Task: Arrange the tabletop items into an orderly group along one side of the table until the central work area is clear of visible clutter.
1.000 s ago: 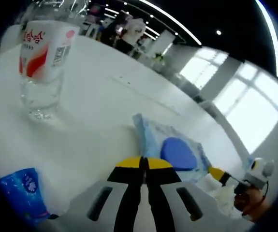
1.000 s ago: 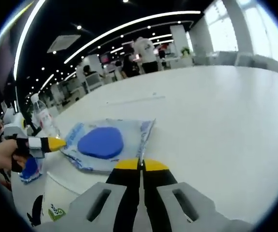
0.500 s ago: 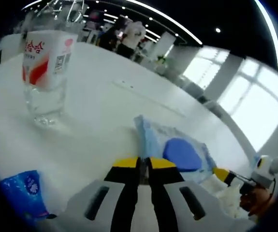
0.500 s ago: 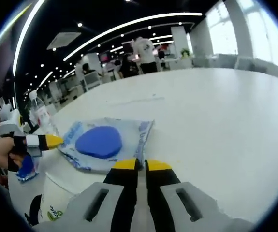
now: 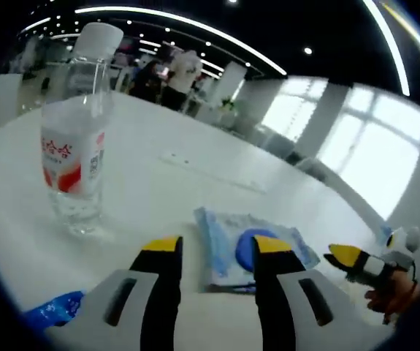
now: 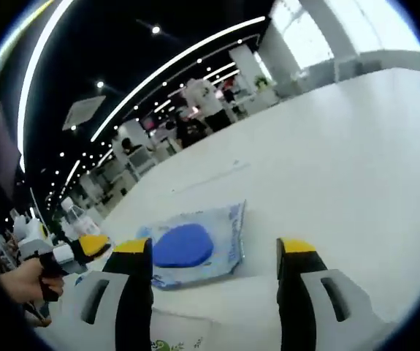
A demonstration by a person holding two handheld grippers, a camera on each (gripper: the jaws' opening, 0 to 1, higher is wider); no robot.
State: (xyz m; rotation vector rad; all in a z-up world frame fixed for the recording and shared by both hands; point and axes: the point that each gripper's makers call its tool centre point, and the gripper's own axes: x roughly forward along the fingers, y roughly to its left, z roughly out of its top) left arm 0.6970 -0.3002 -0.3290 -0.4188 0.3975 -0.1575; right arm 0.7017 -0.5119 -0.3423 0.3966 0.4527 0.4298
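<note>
Yellow-tipped fingers of the left gripper and of the right gripper stood spread and empty, the blue packet at twelve o'clock, the water bottle at ten, on the white desk, apparently not yet grouped.

You are working on a smooth white table with a soft, matt sheen. At ten o'clock in the left gripper view, the water bottle is showing clear, glossy plastic with a printed label film. The pale blue packet is looking like thin, shiny, crinkled plastic wrap; its dark blue patch is looking matt. At seven o'clock, the blue wrapper is glinting like foil. Your left gripper is showing matt grey plastic with glossy yellow tips.
</note>
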